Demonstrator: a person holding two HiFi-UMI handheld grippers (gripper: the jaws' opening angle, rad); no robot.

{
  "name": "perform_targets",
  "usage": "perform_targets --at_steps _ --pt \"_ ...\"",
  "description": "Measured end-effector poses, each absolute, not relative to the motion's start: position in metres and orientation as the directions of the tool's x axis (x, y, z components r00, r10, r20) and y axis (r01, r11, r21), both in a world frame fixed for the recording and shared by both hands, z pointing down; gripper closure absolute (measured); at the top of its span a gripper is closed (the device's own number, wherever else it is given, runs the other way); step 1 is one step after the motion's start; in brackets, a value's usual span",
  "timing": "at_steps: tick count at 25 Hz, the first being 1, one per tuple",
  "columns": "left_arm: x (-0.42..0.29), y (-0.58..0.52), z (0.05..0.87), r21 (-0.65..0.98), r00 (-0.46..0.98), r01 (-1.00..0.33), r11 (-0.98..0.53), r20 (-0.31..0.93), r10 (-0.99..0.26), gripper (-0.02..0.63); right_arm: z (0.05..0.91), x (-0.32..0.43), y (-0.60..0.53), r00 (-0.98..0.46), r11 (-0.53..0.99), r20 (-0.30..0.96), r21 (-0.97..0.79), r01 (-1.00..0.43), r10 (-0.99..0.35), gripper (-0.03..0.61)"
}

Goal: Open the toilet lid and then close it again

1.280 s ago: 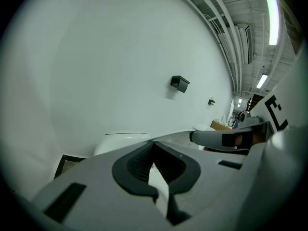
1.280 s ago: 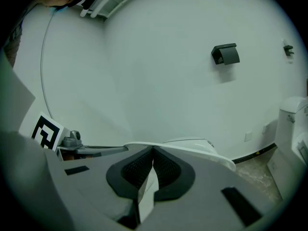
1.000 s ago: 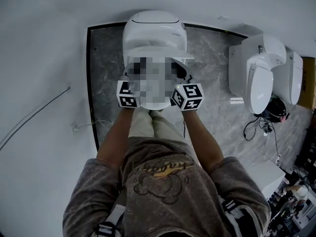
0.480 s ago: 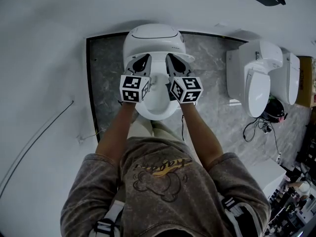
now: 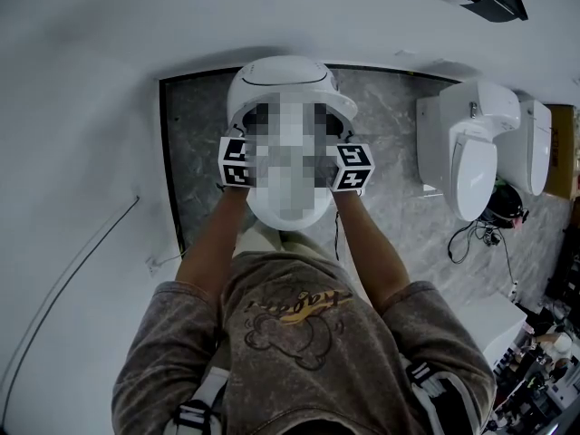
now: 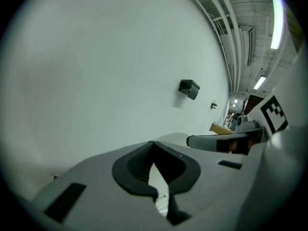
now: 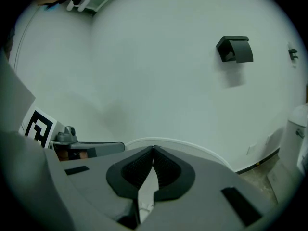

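White moulded plastic toilet lid [image 5: 341, 107], apparently raised at upper centre of the head view, judged light, rigid, slippery; best pushed at its front rim. Left gripper [image 6: 154, 146] and right gripper [image 7: 153, 149], 2 in all, were pressed together and empty.

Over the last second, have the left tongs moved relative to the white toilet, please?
Yes. The left tongs moved forward along the white toilet, toward its rear end by the wall.

The rounded white toilet lid [image 5: 290, 72] stands raised, leaning back toward the white wall [image 5: 100, 53] behind it.
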State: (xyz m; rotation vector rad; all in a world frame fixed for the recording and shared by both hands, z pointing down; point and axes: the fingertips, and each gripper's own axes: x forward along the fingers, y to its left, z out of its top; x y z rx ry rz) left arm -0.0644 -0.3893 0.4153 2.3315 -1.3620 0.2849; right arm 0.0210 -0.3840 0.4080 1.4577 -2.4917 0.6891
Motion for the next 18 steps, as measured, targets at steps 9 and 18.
perform_targets --at_steps 9,18 --pt "-0.077 -0.376 0.378 0.256 0.475 -0.878 -0.405 0.351 -0.807 0.604 0.370 0.036 -0.371 -0.502 0.413 0.337 -0.302 -0.859 -0.797 0.552" --pt "-0.075 -0.344 0.339 0.251 0.458 -0.885 -0.392 0.314 -0.832 0.604 0.330 0.056 -0.346 -0.496 0.411 0.281 -0.309 -0.857 -0.822 0.552"
